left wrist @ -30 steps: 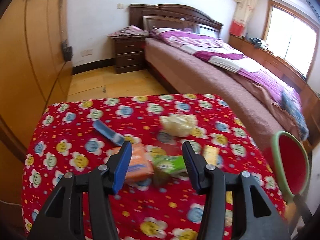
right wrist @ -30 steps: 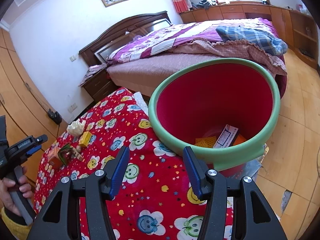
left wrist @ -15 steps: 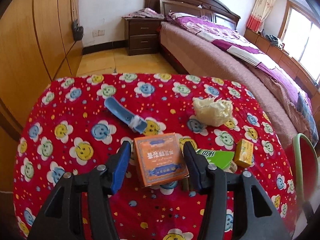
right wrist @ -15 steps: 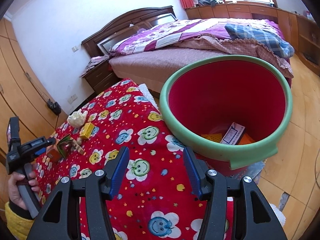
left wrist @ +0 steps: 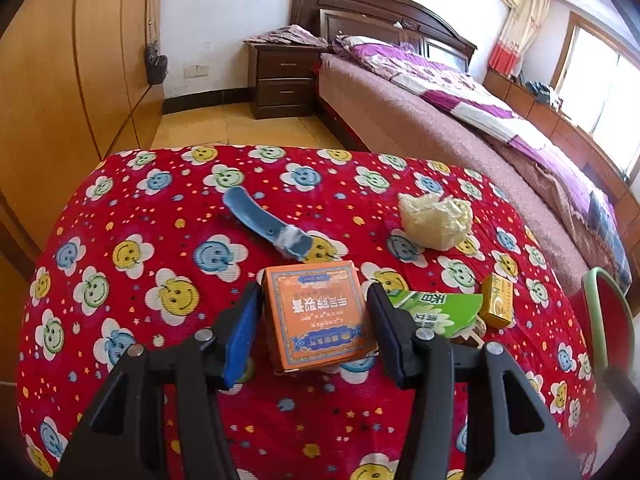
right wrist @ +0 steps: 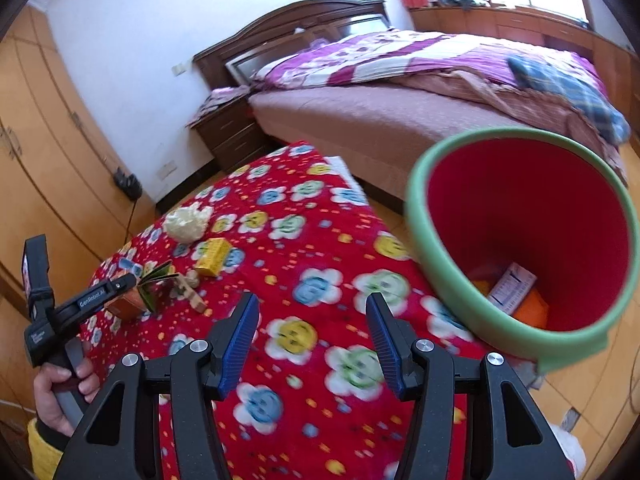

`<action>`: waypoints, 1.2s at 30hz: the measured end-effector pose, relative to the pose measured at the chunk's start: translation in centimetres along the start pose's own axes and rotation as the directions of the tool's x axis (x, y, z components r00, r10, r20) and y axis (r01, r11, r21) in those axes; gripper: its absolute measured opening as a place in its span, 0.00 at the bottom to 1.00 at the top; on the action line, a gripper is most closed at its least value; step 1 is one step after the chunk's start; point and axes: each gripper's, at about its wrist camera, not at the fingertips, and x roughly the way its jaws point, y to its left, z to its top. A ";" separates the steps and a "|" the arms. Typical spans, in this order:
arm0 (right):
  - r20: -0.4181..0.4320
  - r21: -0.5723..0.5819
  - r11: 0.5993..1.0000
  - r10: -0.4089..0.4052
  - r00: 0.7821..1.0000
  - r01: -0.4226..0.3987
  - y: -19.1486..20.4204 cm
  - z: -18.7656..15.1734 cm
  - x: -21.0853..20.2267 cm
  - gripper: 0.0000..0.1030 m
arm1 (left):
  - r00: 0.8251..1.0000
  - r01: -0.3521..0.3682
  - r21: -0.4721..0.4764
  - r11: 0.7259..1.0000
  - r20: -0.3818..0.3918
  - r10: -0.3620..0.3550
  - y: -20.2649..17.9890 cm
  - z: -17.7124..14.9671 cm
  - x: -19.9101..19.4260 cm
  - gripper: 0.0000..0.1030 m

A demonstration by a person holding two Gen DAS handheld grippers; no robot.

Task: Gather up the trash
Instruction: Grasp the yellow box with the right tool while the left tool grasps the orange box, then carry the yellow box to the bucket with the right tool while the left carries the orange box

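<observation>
An orange box (left wrist: 318, 316) lies on the red flowered tablecloth (left wrist: 160, 240), between the open fingers of my left gripper (left wrist: 314, 320), which do not visibly press on it. Beside it lie a green carton (left wrist: 440, 312), a small yellow box (left wrist: 496, 300), a crumpled pale wad (left wrist: 436, 220) and a blue strip (left wrist: 266, 222). My right gripper (right wrist: 312, 330) is open and empty above the cloth. The red bin with a green rim (right wrist: 520, 240) stands to its right, holding some trash. The left gripper also shows in the right wrist view (right wrist: 128, 284) at the orange box (right wrist: 128, 304).
A bed (left wrist: 460, 120) runs along the right behind the table. A dark nightstand (left wrist: 284, 80) stands at the back wall. Wooden wardrobes (left wrist: 60, 80) line the left. The bin's rim (left wrist: 596, 320) shows at the table's right edge in the left wrist view.
My left gripper has come down and forward so the orange box now sits between its fingers. My right gripper has swung left, away from the bin and over the cloth.
</observation>
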 end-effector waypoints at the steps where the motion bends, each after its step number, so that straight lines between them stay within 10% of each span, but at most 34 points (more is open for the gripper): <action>1: -0.007 -0.011 1.000 0.003 1.000 -0.003 0.6 0.3 0.6 0.55 | 1.000 0.006 -0.010 1.000 0.004 -0.006 0.3 0.0 -0.1 0.53; 25: -0.116 -0.154 0.988 -0.005 0.993 -0.013 10.0 2.5 12.6 0.55 | 0.998 0.058 -0.072 0.996 0.041 -0.055 1.9 -0.1 -0.2 0.53; 36: -0.104 -0.186 0.982 0.010 0.995 -0.029 10.5 2.6 12.8 0.29 | 0.998 0.047 -0.059 0.997 0.049 -0.044 1.5 -0.2 -0.2 0.53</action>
